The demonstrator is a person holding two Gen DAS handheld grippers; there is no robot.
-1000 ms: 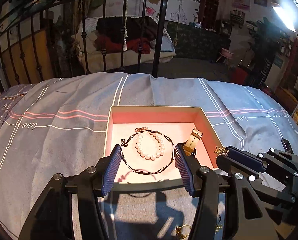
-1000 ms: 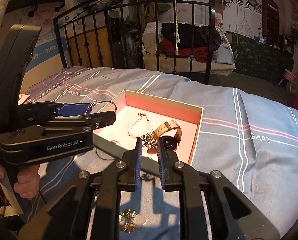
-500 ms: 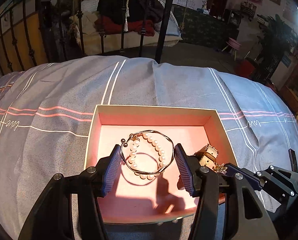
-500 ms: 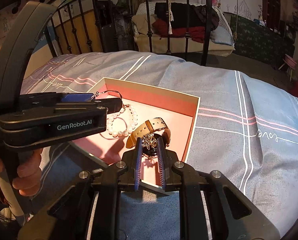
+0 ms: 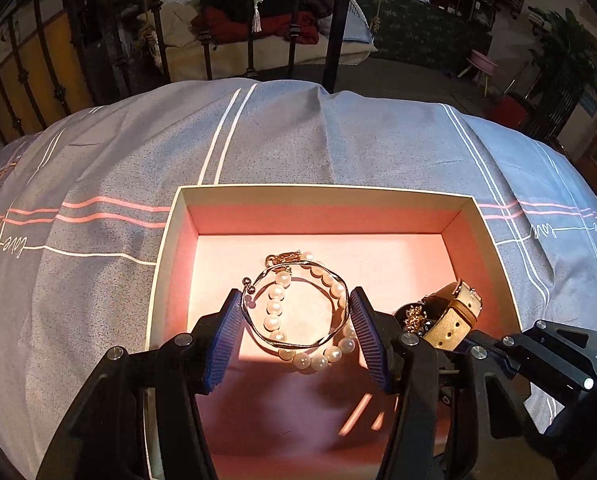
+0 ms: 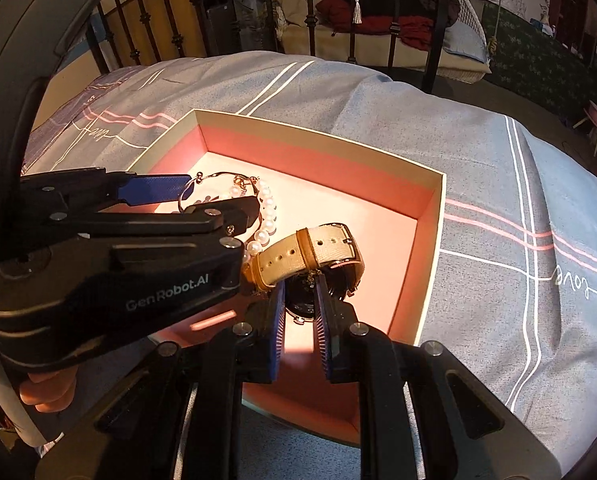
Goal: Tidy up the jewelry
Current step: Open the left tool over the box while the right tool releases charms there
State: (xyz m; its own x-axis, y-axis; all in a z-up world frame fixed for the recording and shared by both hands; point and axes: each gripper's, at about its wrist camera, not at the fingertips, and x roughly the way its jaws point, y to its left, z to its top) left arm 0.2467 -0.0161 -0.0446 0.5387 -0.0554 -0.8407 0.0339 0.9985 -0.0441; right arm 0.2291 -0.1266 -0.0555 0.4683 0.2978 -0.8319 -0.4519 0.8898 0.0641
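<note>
Placing step, both hands over the pink-lined box on the bed. Left gripper jaws wide-set, pinching the twisted metal bangle across its width, hovering above the pearl bracelet on the box floor. Right gripper jaws narrow, apparently nipping a small gold chain piece just over the tan-strap watch. Next: lower, open the jaws, let each piece settle in the box without tangling.

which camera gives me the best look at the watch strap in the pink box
The right wrist view: the watch strap lies unobstructed there, holes and loop clear, just beyond the right gripper. In the left wrist view only the strap's buckle end shows, at the frame's right, partly hidden behind the gripper bodies.
</note>
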